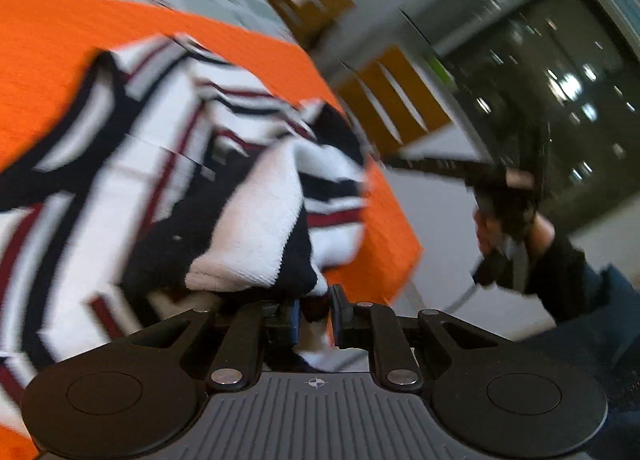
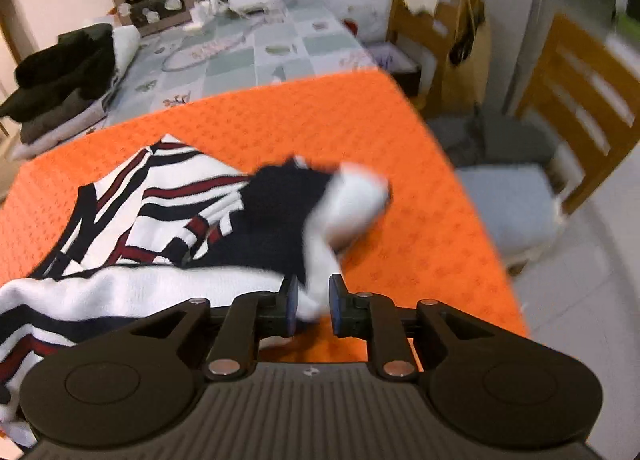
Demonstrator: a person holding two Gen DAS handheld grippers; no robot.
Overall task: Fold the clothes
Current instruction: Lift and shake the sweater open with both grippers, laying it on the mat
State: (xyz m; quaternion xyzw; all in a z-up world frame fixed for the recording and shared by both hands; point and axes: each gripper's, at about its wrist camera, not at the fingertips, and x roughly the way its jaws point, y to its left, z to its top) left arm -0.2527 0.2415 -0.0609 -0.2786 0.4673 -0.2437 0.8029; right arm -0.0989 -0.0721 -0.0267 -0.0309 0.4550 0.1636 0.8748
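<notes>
Your left gripper [image 1: 314, 310] pinches the striped sweater's [image 1: 160, 164] hem. Your right gripper [image 2: 312, 302] grips its white fold, orange cloth [image 2: 320, 120] toward 12 o'clock.

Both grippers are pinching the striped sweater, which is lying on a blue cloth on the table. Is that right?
Not quite: the cloth is orange, not blue, as the right wrist view shows. The rest holds: the left gripper and right gripper each have fabric of the striped sweater between their fingers, and it lies on that cloth on the table.
</notes>
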